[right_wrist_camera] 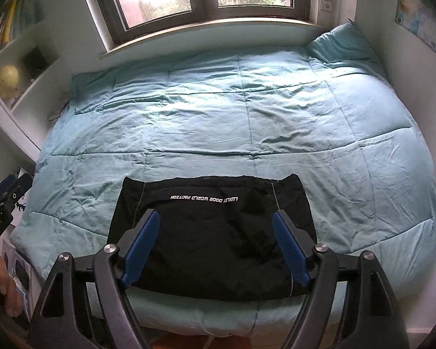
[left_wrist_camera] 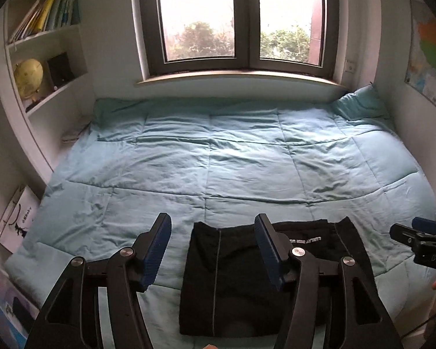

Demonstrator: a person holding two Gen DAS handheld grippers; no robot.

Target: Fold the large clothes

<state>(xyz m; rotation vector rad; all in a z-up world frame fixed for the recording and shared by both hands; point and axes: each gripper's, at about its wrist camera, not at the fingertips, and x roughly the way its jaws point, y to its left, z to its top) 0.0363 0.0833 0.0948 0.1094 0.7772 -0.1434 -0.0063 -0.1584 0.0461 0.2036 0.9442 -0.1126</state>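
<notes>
- Two grippers up over the near edge of the bed (right_wrist_camera: 276, 110), both angled down at it, neither touching anything.
- Left gripper (left_wrist_camera: 213, 250): jaws spread wide, blue pads apart, nothing between them; only the garment shows far below in the gap.
- Right gripper (right_wrist_camera: 216, 247): also spread wide, pads clear of the cloth, empty.
- Black garment (right_wrist_camera: 212, 232) lies folded into a rough rectangle, flat on the light-blue quilt (right_wrist_camera: 247, 133), close to the near edge of the bed, approx. centred under the right gripper and a bit right of centre under the left one.
- White lettering (right_wrist_camera: 204, 198) runs across its top panel, upside down from this side; thin pale seam lines run down each side.
- Folded edges look fairly square; far corners stick up slightly, tho the fisheye bends things so hard to be sure.
- Quilt covers the whole bed, wrinkled, w/ a matching pillow (right_wrist_camera: 343, 43) in the far right corner.
- Window (left_wrist_camera: 238, 20) behind the bed, trees outside.
- Shelves (left_wrist_camera: 46, 55) on the left wall w/ books and a yellow globe (left_wrist_camera: 29, 77).
- Map poster (left_wrist_camera: 430, 58) on the right wall.
</notes>
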